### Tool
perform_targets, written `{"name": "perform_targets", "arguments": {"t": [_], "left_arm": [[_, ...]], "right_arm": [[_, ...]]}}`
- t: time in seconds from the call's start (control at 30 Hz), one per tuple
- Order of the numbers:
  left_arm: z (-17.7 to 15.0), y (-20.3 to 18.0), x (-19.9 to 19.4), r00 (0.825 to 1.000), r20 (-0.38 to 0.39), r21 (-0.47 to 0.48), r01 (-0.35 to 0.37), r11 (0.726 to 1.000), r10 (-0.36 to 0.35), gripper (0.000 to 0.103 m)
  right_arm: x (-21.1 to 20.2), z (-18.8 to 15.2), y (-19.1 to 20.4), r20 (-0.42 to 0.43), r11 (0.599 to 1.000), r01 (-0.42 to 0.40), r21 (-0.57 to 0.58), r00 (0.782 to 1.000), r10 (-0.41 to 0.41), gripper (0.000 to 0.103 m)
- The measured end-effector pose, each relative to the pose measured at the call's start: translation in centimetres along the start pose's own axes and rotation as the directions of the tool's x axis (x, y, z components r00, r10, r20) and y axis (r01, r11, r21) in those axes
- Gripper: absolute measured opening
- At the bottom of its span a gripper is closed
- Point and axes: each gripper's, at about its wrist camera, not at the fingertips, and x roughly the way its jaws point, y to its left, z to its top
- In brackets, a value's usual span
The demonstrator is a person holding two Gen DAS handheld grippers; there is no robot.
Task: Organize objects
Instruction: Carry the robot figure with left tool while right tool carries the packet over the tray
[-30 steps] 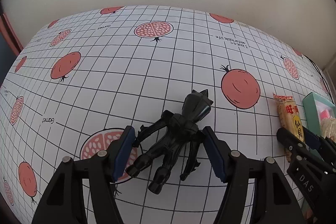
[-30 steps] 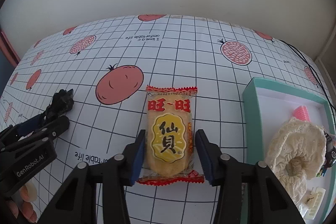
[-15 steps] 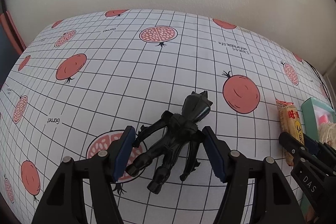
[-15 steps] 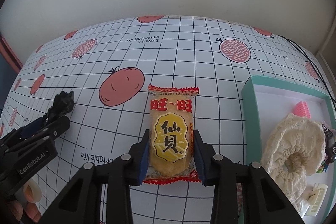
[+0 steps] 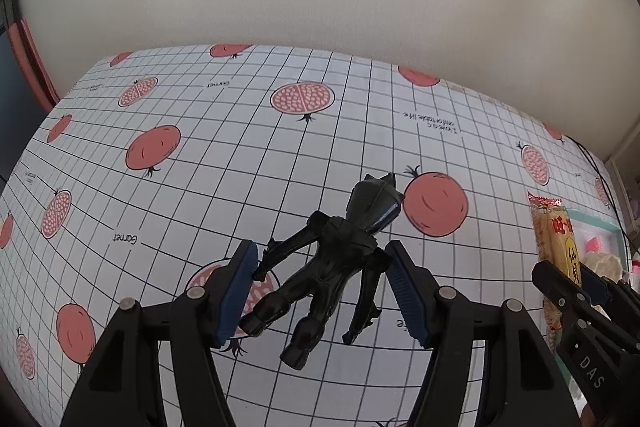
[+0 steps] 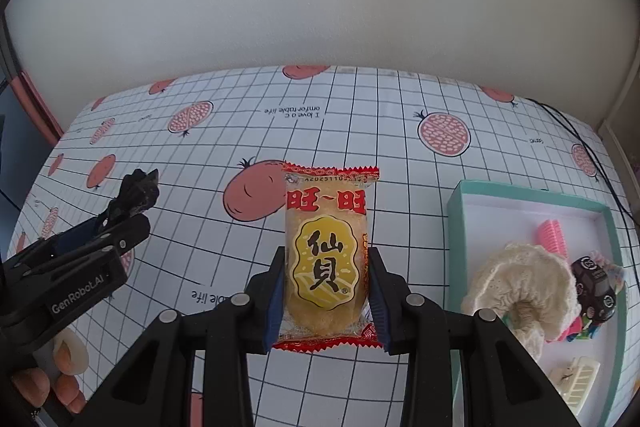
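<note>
Left wrist view
Table edge: the table, under a grid cloth printed with pomegranates, runs back to a plain pale wall; its left edge curves down past a reddish frame.
Open room: broad bare cloth lies ahead and to the left; the right side is crowded.
Left hand-held gripper: its jaws stand at a middling width, clamped on the black figure. The blue pads press its spread arms, head pointing away, legs hanging toward the camera.
Neighbour: the right hand-held gripper pokes in at the right edge, carrying the snack packet.

Right wrist view
Table edge: the far edge meets the wall; a dark cable trails down the right side.
Open room: clear cloth ahead and between the two tools.
Right hand-held gripper: its jaws have just closed in narrower and now squeeze the yellow and red snack packet by its long sides, label facing up.
Teal box: it sits on the table to the right, near the packet but apart from it, holding a cream knitted piece, a pink comb, a small dark toy car and a pale hair clip.
Person: fingers show at the lower left, behind the left tool.
</note>
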Motion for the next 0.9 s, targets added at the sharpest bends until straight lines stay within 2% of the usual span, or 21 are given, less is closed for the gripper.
{"name": "perform_targets", "arguments": {"t": [0.27, 0.5, 0.9], "left_arm": [[1.0, -1.6, -3.8, 0.999, 0.038, -0.011, 0.027, 1.000, -0.026, 0.067], [1.4, -4.5, -7.2, 0.996, 0.071, 0.012, 0.053, 0.999, -0.053, 0.067], [-0.4, -9.3, -11.6, 0.991, 0.100, 0.065, 0.082, 0.994, -0.088, 0.067]], "right_arm": [[-3.5, 0.2, -0.8, 0.040, 1.000, 0.000, -0.004, 0.999, 0.000, 0.039], [-6.4, 0.2, -2.9, 0.064, 1.000, 0.029, 0.009, 0.998, -0.029, 0.039], [-11.3, -1.0, -7.5, 0.099, 0.996, 0.088, 0.029, 0.991, -0.090, 0.039]]}}
